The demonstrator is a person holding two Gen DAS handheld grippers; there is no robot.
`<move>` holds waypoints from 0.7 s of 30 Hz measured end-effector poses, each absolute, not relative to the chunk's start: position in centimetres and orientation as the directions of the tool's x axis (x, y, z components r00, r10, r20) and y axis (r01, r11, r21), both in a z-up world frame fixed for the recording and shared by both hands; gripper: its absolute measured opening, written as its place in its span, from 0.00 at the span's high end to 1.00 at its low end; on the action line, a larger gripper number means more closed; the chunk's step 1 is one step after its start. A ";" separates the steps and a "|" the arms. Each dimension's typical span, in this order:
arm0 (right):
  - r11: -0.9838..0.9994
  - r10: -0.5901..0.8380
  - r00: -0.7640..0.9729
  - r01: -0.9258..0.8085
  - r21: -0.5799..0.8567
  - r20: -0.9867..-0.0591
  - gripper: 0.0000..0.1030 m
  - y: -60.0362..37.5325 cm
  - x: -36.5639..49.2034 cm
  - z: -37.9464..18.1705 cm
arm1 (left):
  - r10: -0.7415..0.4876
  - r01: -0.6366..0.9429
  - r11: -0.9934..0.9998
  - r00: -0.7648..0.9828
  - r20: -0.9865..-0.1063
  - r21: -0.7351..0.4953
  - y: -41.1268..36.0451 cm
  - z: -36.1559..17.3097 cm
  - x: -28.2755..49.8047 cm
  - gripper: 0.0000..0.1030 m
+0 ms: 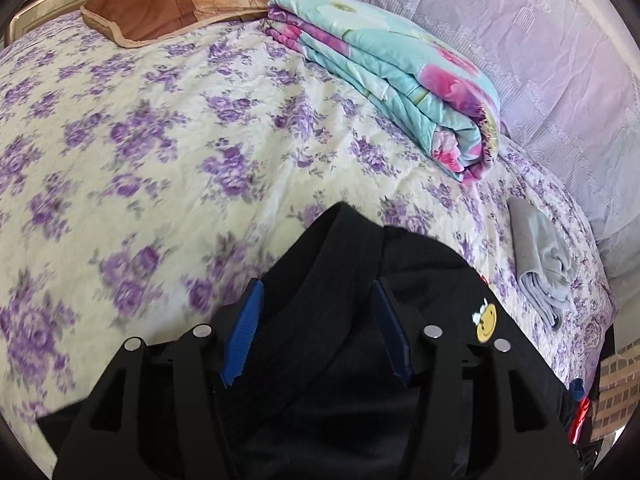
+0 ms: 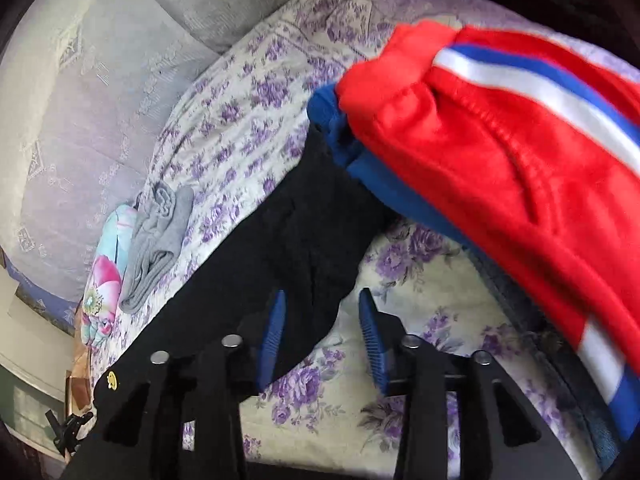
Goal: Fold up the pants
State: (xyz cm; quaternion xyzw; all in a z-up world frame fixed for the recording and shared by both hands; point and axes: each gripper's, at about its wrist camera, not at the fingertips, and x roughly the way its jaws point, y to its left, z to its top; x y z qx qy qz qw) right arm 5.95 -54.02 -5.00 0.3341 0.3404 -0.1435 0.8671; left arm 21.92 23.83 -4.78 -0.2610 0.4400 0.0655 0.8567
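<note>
The landmark is the black pants (image 1: 336, 280), spread on the purple-flowered bedspread (image 1: 140, 140).

Left wrist view, left to right: a brown pillow (image 1: 168, 4) lies beyond the pants at the head of the bed. The left gripper (image 1: 316, 334) is above the pants with its blue pads (image 1: 242, 336) apart; black fabric fills the space between them, with no pad pressing on it. A folded floral quilt (image 1: 400, 80) lies beyond the pants. A yellow smiley patch (image 1: 485, 322) sits on the pants. A folded grey garment (image 1: 544, 264) lies right of the pants.

Right wrist view: the right gripper (image 2: 320, 336) has its jaws apart, with the pants edge against the left pad (image 2: 272, 336). A red garment with white and blue stripes (image 2: 500, 152) lies right of the pants and overlaps them.
</note>
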 end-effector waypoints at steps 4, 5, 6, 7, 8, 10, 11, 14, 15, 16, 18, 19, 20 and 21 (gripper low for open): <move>0.785 -0.042 0.754 0.431 0.445 -0.655 0.58 -52.0 4.3 -2.9 | -0.113 -0.299 0.886 0.602 -0.790 -0.354 23.1 -4.7 24.6 0.47; 0.786 -0.029 0.760 0.419 0.455 -0.649 0.58 -51.8 4.1 -2.6 | -0.113 -0.297 0.888 0.599 -0.792 -0.352 23.1 -4.8 25.1 0.47; 0.788 -0.016 0.765 0.406 0.462 -0.644 0.58 -51.4 3.9 -2.4 | -0.118 -0.293 0.889 0.595 -0.795 -0.351 23.0 -5.1 25.6 0.47; 0.795 -0.003 0.771 0.389 0.466 -0.637 0.57 -50.8 3.8 -2.2 | -0.121 -0.289 0.891 0.593 -0.796 -0.350 22.9 -5.3 25.9 0.48; 0.802 0.004 0.775 0.375 0.464 -0.632 0.57 -50.4 3.8 -2.0 | -0.118 -0.284 0.895 0.592 -0.797 -0.343 22.8 -5.5 26.2 0.48; 0.821 0.027 0.784 0.336 0.461 -0.620 0.57 -48.9 4.3 -1.7 | -0.106 -0.268 0.908 0.594 -0.798 -0.320 22.5 -5.7 26.4 0.77; 0.828 0.040 0.786 0.319 0.461 -0.617 0.57 -48.2 4.5 -1.6 | -0.079 -0.275 0.914 0.602 -0.794 -0.299 22.6 -5.6 26.3 0.80; 0.846 0.097 0.787 0.258 0.467 -0.609 0.57 -46.0 5.5 -1.2 | -0.051 -0.291 0.909 0.634 -0.772 -0.300 23.5 -4.8 26.3 0.94; 0.850 0.110 0.788 0.241 0.468 -0.606 0.57 -45.3 5.9 -1.1 | -0.039 -0.305 0.903 0.643 -0.765 -0.302 24.0 -4.5 26.4 0.98; 0.855 0.124 0.788 0.223 0.468 -0.603 0.57 -44.6 6.3 -1.0 | -0.035 -0.315 0.897 0.649 -0.760 -0.311 24.6 -4.2 26.6 1.00; 0.863 0.148 0.788 0.193 0.467 -0.598 0.57 -43.4 6.9 -0.9 | 0.037 -0.365 0.890 0.655 -0.754 -0.273 25.6 -3.8 26.9 1.00; 0.862 0.160 0.786 0.183 0.472 -0.597 0.57 -42.9 7.2 -0.9 | 0.015 -0.362 0.884 0.653 -0.757 -0.295 26.1 -3.9 27.0 1.00; 0.859 0.176 0.785 0.172 0.482 -0.594 0.57 -42.6 7.4 -1.0 | -0.065 -0.341 0.866 0.649 -0.758 -0.366 26.6 -4.1 26.9 1.00; 0.856 0.188 0.783 0.165 0.490 -0.593 0.55 -42.3 7.6 -1.1 | -0.117 -0.324 0.851 0.650 -0.751 -0.413 26.8 -4.2 26.6 1.00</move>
